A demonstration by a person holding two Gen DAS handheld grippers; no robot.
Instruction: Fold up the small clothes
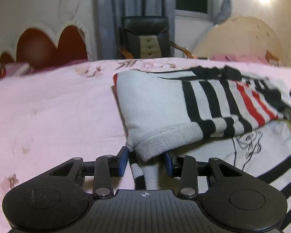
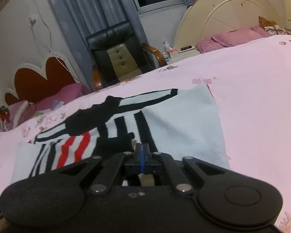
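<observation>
A white knit sweater (image 1: 155, 106) with black and red stripes lies on the pink bed cover (image 1: 58, 106), one sleeve folded across its body. In the left wrist view the sleeve's ribbed cuff (image 1: 161, 141) fills the gap between the blue pads of my left gripper (image 1: 146, 161), which is shut on it. In the right wrist view the sweater (image 2: 174, 120) spreads just ahead of my right gripper (image 2: 142, 151). Its pads meet at the sweater's near edge, and I cannot see whether any cloth is pinched between them.
A black chair (image 2: 114, 54) stands beyond the bed's far edge, before grey curtains. A cream headboard (image 2: 223, 13) with pink pillows (image 2: 229, 36) is at the right, and a red headboard (image 2: 38, 81) at the left. Pink cover (image 2: 252, 97) stretches to the sweater's right.
</observation>
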